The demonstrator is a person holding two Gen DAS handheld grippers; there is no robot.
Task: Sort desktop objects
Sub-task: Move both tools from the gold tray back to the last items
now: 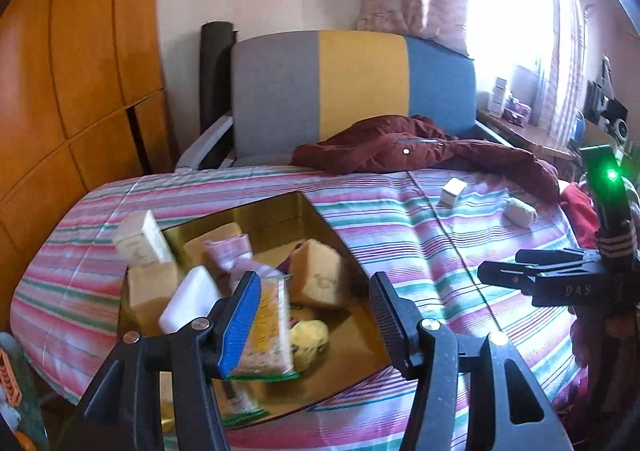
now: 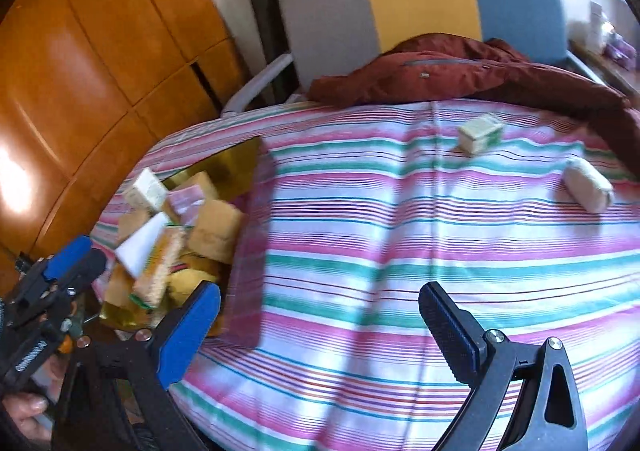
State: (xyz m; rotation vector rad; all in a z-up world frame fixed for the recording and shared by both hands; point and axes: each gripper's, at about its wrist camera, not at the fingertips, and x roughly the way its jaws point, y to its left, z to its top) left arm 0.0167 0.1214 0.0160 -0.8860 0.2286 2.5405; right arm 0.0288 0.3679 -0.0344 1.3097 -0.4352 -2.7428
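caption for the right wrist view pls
Open right gripper above striped bedspread; small carton and wrapped roll remain unsorted.

A bed (image 2: pixel 400 251) with a pink, green and white striped cover carries everything. At its left edge sits a gold-lined box (image 1: pixel 280 211) heaped with small cartons and packets, and at the far end a dark red jacket (image 1: pixel 400 151) sprawls across the cover below the grey, yellow and blue headboard. On the right part of the cover, well apart from the box, lie a small white carton (image 2: pixel 480 133) and, near it, a pale roll (image 2: pixel 588 185) close to the jacket's sleeve.
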